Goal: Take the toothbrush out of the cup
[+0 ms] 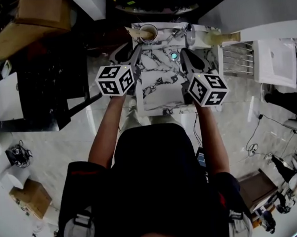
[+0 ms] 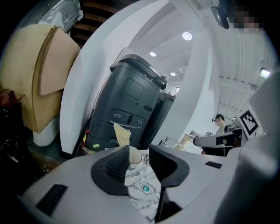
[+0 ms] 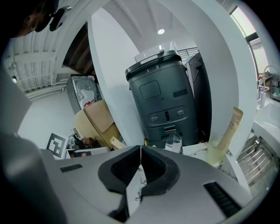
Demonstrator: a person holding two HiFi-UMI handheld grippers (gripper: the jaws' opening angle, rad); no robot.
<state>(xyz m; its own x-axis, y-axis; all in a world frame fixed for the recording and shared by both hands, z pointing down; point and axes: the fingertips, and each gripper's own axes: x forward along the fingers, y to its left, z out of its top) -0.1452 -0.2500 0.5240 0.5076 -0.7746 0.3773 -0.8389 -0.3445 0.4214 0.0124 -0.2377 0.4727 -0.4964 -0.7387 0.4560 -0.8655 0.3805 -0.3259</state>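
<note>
A pale cup (image 1: 148, 33) stands at the far left corner of the marble table top (image 1: 159, 92), with a beige toothbrush (image 1: 137, 33) leaning out of it to the left. In the left gripper view the cup (image 2: 135, 156) shows in the gap between the jaws, and the beige toothbrush (image 2: 122, 134) sticks up behind it. My left gripper (image 1: 136, 51) is open, short of the cup, with nothing between its pads. My right gripper (image 1: 186, 55) hovers over the right side of the table. Its jaws (image 3: 140, 151) are shut and empty.
A clear glass (image 1: 188, 34) and a beige tube (image 1: 224, 37) stand at the table's far right. A teal round knob (image 1: 173, 55) sits in the marble. A dark grey machine (image 2: 127, 105) looms behind the table. A metal rack (image 1: 238, 60) is to the right.
</note>
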